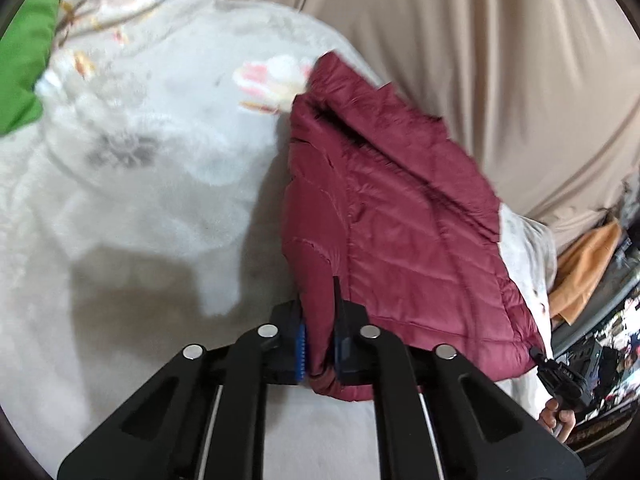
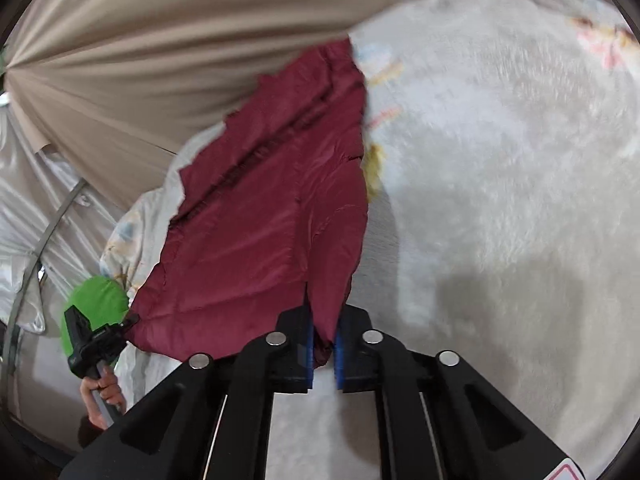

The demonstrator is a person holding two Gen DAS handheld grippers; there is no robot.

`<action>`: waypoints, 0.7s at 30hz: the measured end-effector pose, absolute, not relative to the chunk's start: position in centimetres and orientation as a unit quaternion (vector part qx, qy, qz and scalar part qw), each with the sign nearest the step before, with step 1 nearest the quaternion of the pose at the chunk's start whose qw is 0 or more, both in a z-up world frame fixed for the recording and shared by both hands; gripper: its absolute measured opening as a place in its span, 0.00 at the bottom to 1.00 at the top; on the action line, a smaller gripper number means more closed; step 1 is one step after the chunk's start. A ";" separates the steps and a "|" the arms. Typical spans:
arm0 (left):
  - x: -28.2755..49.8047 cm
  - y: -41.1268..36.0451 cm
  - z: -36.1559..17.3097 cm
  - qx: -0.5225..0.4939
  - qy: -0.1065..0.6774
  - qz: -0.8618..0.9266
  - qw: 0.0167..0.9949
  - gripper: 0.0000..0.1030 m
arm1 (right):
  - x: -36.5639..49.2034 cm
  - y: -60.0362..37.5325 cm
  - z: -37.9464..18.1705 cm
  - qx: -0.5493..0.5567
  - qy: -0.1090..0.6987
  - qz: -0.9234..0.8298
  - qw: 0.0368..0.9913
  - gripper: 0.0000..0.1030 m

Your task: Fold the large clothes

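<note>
A maroon quilted puffer jacket hangs lifted over a pale fluffy blanket. My left gripper is shut on one bottom corner of the jacket. My right gripper is shut on the opposite corner of the same jacket. The jacket stretches between the two grippers, slightly above the blanket. The right gripper also shows at the far right of the left wrist view, and the left gripper shows at the lower left of the right wrist view.
A beige curtain hangs behind the bed. A green cushion lies at the left edge. An orange cloth and clutter sit at the right. Pale draped fabric is at the left of the right wrist view.
</note>
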State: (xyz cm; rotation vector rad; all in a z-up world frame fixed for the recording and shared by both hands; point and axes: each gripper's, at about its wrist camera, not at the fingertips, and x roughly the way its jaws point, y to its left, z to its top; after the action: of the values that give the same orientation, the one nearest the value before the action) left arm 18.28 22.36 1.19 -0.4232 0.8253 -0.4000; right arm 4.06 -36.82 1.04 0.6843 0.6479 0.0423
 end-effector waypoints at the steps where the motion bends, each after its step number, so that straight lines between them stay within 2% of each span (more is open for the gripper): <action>1: 17.1 22.4 2.0 -0.199 0.385 -0.200 0.879 0.06 | 3.1 -36.5 1.6 0.328 0.298 0.023 0.896 0.06; 5: 12.6 22.8 4.7 -0.205 0.353 -0.232 0.883 0.05 | -2.2 -35.2 4.0 0.321 0.233 0.038 0.917 0.05; 9: 7.7 24.3 7.4 -0.234 0.310 -0.260 0.884 0.05 | -9.9 -33.1 6.7 0.279 0.135 0.067 0.949 0.05; 14: 1.0 27.6 11.9 -0.282 0.202 -0.275 0.897 0.05 | -18.0 -32.5 8.9 0.276 0.014 0.099 0.956 0.05; 18: 0.5 26.5 14.2 -0.272 0.175 -0.278 0.905 0.05 | -18.5 -33.3 10.8 0.293 -0.021 0.083 0.952 0.05; 21: 3.6 24.3 14.5 -0.239 0.200 -0.263 0.913 0.05 | -14.1 -35.4 10.8 0.327 0.023 0.049 0.943 0.05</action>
State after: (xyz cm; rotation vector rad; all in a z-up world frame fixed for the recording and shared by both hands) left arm 3.60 24.30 14.47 -0.4932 0.4129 -0.5419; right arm -14.06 -35.40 10.78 0.6665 0.0473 0.1005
